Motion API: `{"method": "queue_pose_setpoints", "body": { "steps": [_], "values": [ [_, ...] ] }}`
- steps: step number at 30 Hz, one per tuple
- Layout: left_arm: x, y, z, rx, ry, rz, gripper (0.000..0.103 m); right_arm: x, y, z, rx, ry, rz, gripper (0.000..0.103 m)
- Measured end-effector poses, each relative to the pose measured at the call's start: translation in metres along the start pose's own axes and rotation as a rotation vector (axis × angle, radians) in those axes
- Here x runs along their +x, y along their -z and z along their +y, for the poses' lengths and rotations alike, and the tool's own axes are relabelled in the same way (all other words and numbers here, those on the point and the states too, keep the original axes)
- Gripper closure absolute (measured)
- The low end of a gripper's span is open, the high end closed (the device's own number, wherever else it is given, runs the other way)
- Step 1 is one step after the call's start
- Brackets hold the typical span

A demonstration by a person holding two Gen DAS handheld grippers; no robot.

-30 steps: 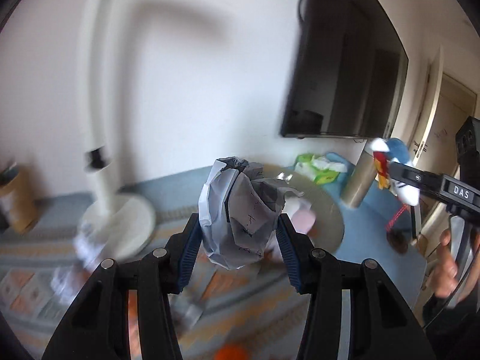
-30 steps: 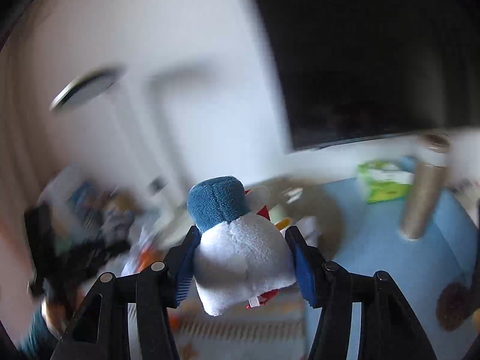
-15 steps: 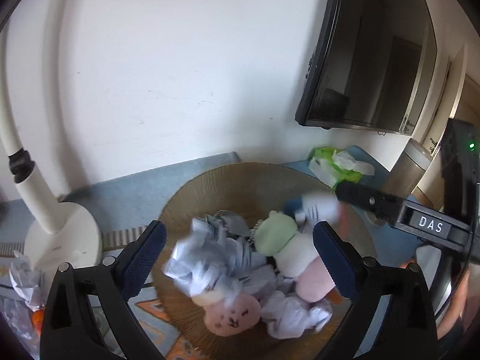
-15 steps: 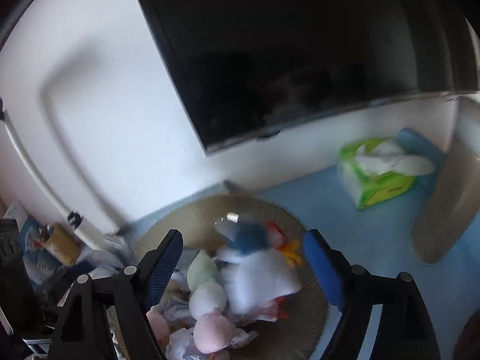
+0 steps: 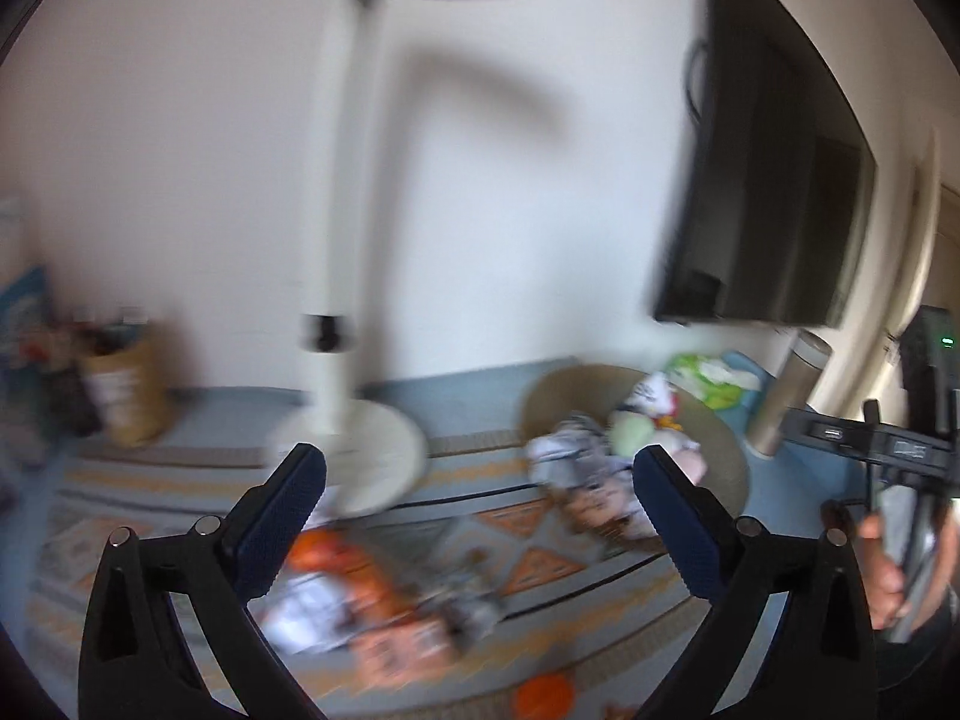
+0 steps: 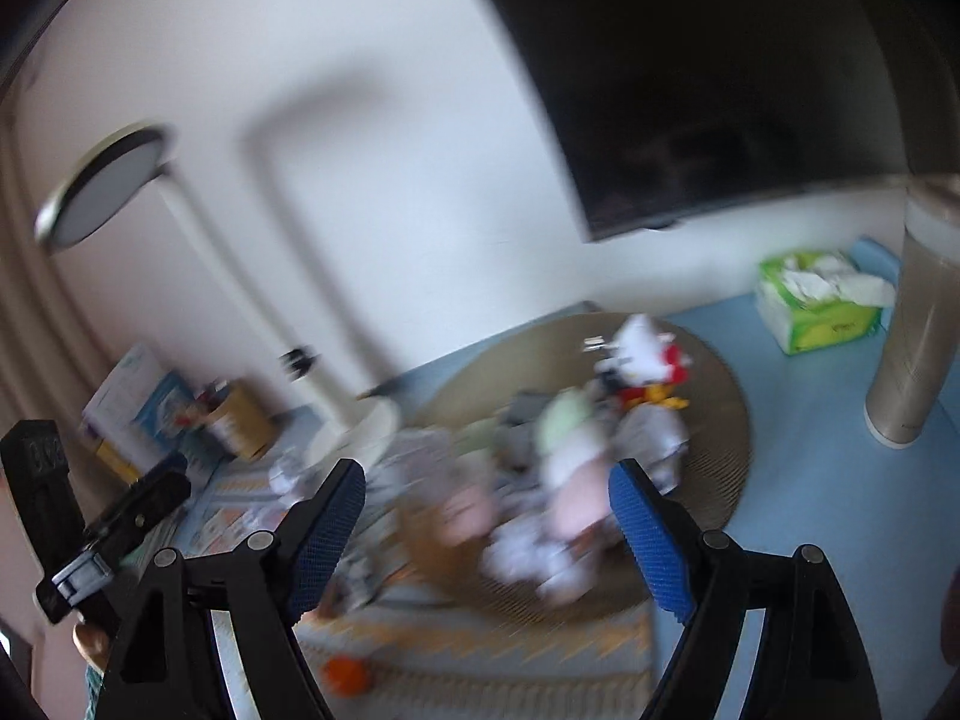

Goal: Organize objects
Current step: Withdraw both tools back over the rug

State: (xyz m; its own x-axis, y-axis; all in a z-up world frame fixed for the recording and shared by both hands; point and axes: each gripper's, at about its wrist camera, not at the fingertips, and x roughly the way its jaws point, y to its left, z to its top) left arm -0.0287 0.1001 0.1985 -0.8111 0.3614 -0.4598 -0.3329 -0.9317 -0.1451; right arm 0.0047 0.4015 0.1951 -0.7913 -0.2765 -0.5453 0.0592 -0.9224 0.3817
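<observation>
Through the left wrist view, blurred, the left gripper [image 5: 480,498] is opening, its jaws spread wide with nothing between them. Beyond its right jaw the round woven straw basket [image 5: 729,450] on the floor already holds a heap of soft toys and crumpled papers, so part of the tidying looks done. Left over on the patterned rug [image 5: 150,510]: at least one crumpled white paper [image 5: 306,606] and one small orange ball [image 5: 543,697]; the smear prevents a surer count. Through the right wrist view, the right gripper [image 6: 487,525] is likewise released and empty above that basket, where one white plush with red trim [image 6: 645,354] lies. One green tissue box [image 6: 816,306] and one tall beige cylinder [image 6: 912,336] stand apart.
</observation>
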Motion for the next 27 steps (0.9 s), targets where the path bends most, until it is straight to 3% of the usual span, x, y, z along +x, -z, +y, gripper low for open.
{"method": "queue_pose_setpoints", "body": {
  "steps": [2, 6, 8, 11, 12, 15, 20, 27],
  "values": [
    [-0.030, 0.010, 0.026, -0.040, -0.042, -0.022, 0.001, -0.014, 0.012, 0.026, -0.024, -0.045, -0.002, 0.011],
    [-0.055, 0.051, 0.083, -0.134, -0.132, -0.006, 0.001, -0.015, 0.050, 0.061, -0.033, -0.074, -0.006, 0.008],
    [-0.049, 0.078, 0.115, -0.209, -0.205, 0.034, 0.001, -0.004, 0.072, 0.072, -0.045, -0.023, -0.011, 0.007],
    [-0.027, 0.113, 0.149, -0.290, -0.252, 0.115, 0.001, 0.030, 0.112, 0.082, -0.099, 0.126, 0.004, 0.007],
    [-0.022, 0.120, 0.153, -0.297, -0.254, 0.127, 0.001, 0.047, 0.127, 0.083, -0.119, 0.157, 0.030, 0.008],
    [-0.008, 0.136, 0.154, -0.283, -0.295, 0.126, 0.001, 0.071, 0.148, 0.077, -0.119, 0.118, 0.070, 0.008],
    [-0.010, 0.143, 0.139, -0.225, -0.430, 0.063, 0.001, 0.073, 0.154, 0.075, -0.141, 0.142, 0.029, 0.007],
    [-0.007, 0.143, 0.146, -0.247, -0.384, 0.112, 0.001, 0.076, 0.157, 0.086, -0.188, 0.180, 0.038, 0.007]
  ]
}}
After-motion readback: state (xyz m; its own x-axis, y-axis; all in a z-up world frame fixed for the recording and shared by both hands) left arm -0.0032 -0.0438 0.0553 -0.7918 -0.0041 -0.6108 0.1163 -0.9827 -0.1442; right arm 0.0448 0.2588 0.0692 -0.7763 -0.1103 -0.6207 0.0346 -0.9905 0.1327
